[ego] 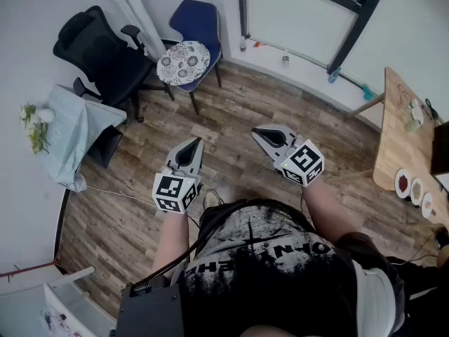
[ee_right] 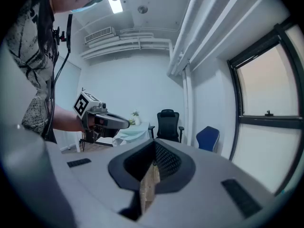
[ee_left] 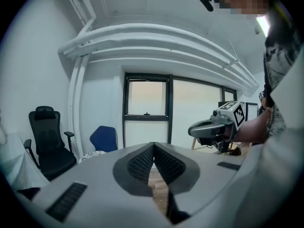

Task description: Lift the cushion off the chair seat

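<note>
A round white cushion with a dark floral pattern (ego: 183, 62) lies on the seat of a blue chair (ego: 200, 20) by the far wall. The left gripper view shows that chair (ee_left: 103, 137) at a distance, with the cushion's edge (ee_left: 91, 155) just over the gripper body. It also shows small in the right gripper view as the blue chair (ee_right: 208, 137). My left gripper (ego: 196, 142) and right gripper (ego: 255, 132) hover over the wooden floor, well short of the chair, both pointing toward it. On both grippers the jaws are shut, with nothing between them.
A black office chair (ego: 98, 48) stands left of the blue chair. A small table under a pale cloth (ego: 70, 132) with a plant is at the left wall. A wooden table (ego: 393, 146) with small dishes stands at the right. Window frames run along the far wall.
</note>
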`<action>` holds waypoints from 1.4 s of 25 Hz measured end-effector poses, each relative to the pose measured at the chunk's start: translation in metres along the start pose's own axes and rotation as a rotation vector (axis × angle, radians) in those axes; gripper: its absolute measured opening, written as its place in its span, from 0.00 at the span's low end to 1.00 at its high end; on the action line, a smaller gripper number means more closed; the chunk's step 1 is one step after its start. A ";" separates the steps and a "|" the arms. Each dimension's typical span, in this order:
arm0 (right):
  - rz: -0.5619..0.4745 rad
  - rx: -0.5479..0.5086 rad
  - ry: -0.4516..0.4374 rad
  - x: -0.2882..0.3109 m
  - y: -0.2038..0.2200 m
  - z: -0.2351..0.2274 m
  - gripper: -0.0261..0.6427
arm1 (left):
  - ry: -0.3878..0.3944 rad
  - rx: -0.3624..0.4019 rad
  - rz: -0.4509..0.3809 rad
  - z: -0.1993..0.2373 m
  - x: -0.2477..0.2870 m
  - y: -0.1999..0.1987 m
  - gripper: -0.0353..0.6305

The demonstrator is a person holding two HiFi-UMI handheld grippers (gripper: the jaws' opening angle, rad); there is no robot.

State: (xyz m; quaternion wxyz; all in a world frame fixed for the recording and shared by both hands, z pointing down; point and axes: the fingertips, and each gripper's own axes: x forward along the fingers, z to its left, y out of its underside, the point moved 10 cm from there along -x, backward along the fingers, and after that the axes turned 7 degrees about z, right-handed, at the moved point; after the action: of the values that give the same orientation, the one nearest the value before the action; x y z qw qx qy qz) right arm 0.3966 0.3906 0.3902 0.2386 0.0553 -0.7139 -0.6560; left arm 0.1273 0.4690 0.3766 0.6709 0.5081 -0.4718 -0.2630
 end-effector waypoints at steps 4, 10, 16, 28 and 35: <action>-0.001 0.002 0.003 -0.002 0.000 0.001 0.06 | 0.003 -0.002 0.003 -0.002 -0.001 0.001 0.07; -0.024 0.012 0.006 -0.007 -0.001 0.005 0.06 | 0.009 -0.003 -0.002 -0.006 -0.003 0.002 0.07; -0.047 0.027 -0.005 -0.011 0.001 0.010 0.06 | 0.003 -0.004 -0.004 -0.013 -0.008 0.008 0.07; -0.014 0.007 -0.032 0.006 0.004 0.020 0.07 | -0.011 -0.037 -0.019 -0.006 -0.015 0.023 0.07; -0.011 -0.003 0.005 0.033 -0.006 0.012 0.07 | 0.033 -0.044 -0.029 0.027 0.001 0.018 0.07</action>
State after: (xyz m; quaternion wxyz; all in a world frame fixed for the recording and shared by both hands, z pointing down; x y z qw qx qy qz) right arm 0.3616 0.3878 0.3934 0.2367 0.0606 -0.7119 -0.6584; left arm 0.1006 0.4627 0.3950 0.6857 0.5044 -0.4473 -0.2745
